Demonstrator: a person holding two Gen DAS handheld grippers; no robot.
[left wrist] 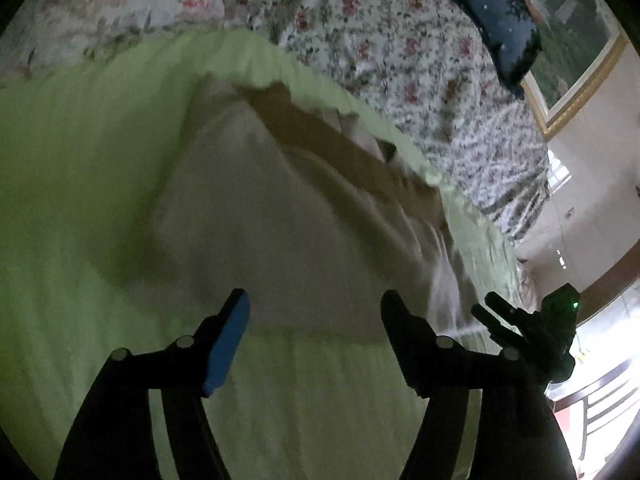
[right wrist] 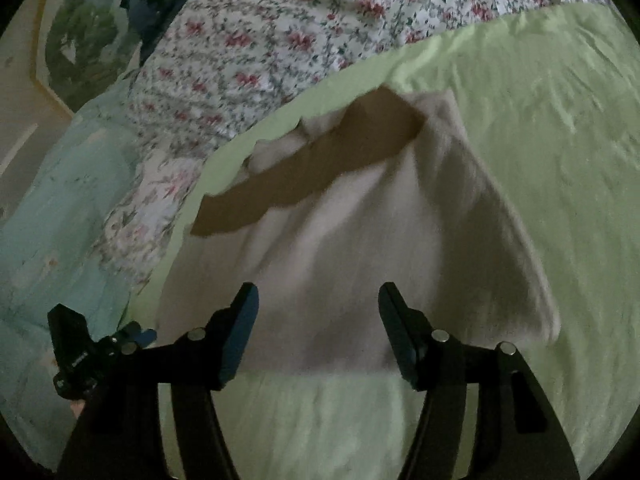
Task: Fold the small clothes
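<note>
One small garment [left wrist: 280, 216] lies on the bed, on a light green sheet [left wrist: 80, 200]. It is pale, off-white, soft cloth, and it makes a shape like a trapezium, wider at the near edge. Across its far part goes one brown band [left wrist: 340, 140], flat and straight. The pictures are blurred, so finer details of the cloth cannot be read.

Two claws are in view. The left claw [left wrist: 316, 312] is released: its two fingers stand apart just at the near edge of the garment, with nothing between them. One finger carries a blue pad [left wrist: 228, 352]. The right claw [right wrist: 318, 304] is released too, and also empty, above the same near edge.

Behind the green sheet lies one floral quilt [right wrist: 280, 40], white with small red flowers. One dark blue cushion [left wrist: 508, 20] lies further back.
</note>
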